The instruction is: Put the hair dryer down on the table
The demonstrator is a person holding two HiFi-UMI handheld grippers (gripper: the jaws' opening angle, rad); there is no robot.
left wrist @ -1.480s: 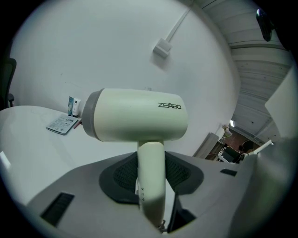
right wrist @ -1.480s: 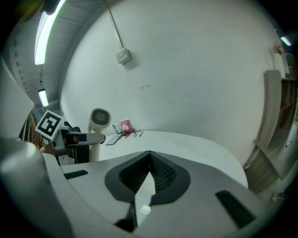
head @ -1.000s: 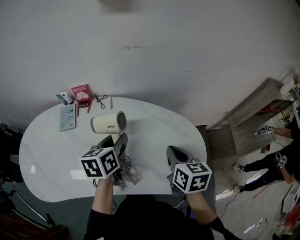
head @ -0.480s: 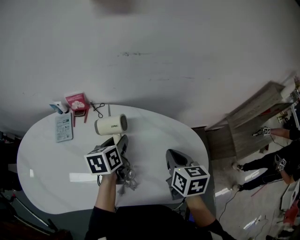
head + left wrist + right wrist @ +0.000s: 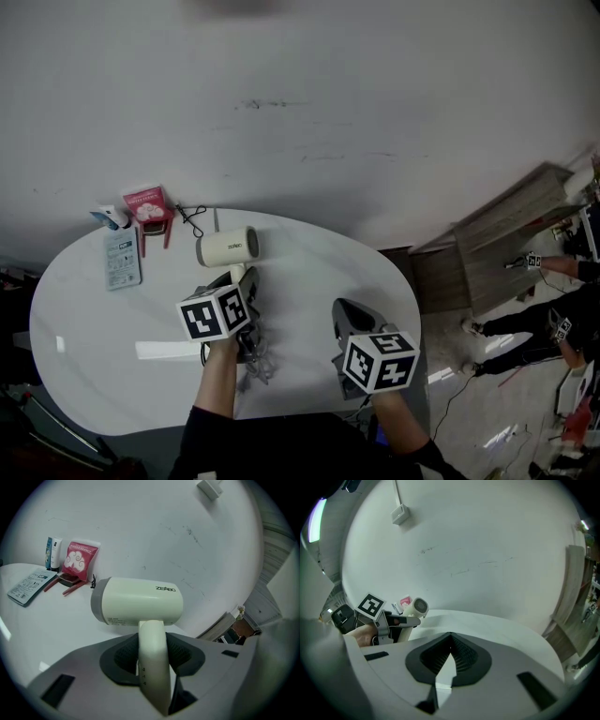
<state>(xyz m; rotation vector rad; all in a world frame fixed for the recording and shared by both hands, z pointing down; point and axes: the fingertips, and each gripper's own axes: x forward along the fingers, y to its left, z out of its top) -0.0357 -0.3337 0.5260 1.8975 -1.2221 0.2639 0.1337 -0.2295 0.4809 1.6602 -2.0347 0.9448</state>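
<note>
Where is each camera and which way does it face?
Head view: on the head, steeply down at the table; left gripper, right gripper, forearms show.
Left gripper view: on that gripper, facing the wall; jaws clamp the hair dryer handle.
Right gripper view: on that gripper, facing the wall; jaws shut, empty.
Shared: all three show the hair dryer and table.

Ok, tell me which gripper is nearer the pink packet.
Left. The left gripper, holding the hair dryer, is in front and to the right of the pink packet; the right gripper is much farther right, near the table front edge.
</note>
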